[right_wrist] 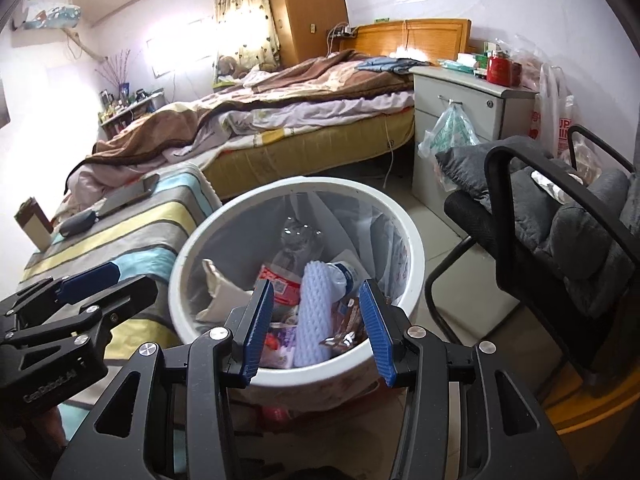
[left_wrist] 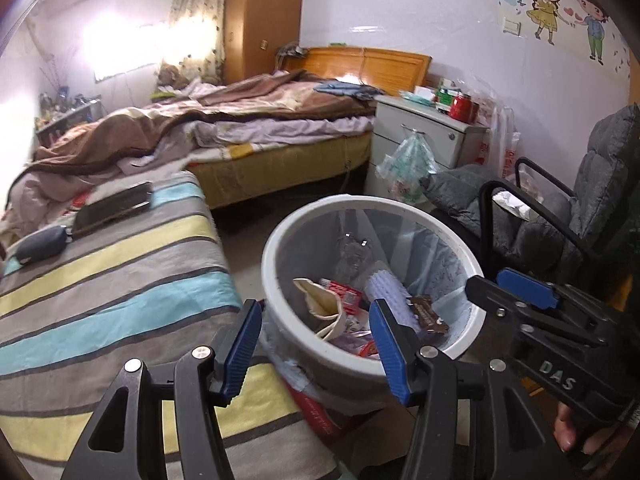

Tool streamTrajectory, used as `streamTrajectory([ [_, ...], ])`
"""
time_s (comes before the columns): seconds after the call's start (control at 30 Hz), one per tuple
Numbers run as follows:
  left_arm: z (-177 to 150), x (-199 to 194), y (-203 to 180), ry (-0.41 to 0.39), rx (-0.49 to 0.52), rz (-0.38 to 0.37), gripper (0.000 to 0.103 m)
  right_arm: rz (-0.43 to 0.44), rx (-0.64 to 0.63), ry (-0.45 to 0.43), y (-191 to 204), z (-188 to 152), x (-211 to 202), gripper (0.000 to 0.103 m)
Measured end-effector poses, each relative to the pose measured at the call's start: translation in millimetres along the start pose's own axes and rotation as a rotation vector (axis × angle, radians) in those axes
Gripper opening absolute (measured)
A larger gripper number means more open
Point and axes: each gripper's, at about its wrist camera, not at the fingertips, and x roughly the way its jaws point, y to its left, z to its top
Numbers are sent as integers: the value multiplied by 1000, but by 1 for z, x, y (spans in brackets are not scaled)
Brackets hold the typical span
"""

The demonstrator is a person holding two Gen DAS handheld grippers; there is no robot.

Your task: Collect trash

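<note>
Hovering over bin | left gripper (left_wrist: 314,346) fingers spread, empty | right gripper (right_wrist: 316,326) fingers spread, empty, nearer the opening | trash bin (right_wrist: 416,256) directly ahead and below both, on the floor | white foam sleeve (right_wrist: 316,312) lies lengthwise away from fingers | brown wrapper (right_wrist: 348,328) beside it, probably loose.

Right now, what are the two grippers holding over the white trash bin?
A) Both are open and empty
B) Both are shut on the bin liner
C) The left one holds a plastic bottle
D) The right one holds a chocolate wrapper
A: the left gripper and right gripper are both spread open above the trash bin, with nothing between their fingers.
</note>
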Motion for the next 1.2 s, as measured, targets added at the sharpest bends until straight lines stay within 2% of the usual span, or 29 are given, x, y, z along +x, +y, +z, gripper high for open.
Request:
streamTrajectory([
  [0.17,-14,-29,1,-50,6,53,56,-13,-8,-48,12,-9,-18,47],
  [0.33,-27,-54,4,-71,-12,36,56,-28,-17,-84,22,-22,-36,47],
  [0.5,-42,-74,-1,-93,8,80,56,-25,-24,-103,28,-32,-47,47],
  [0.8,-63,-91,-2,-101,-16,131,56,-85,-48,-131,36,-47,-58,47],
  [1.2,-72,-105,2,-140,-41,146,56,-65,-41,-147,45,-55,-66,47],
])
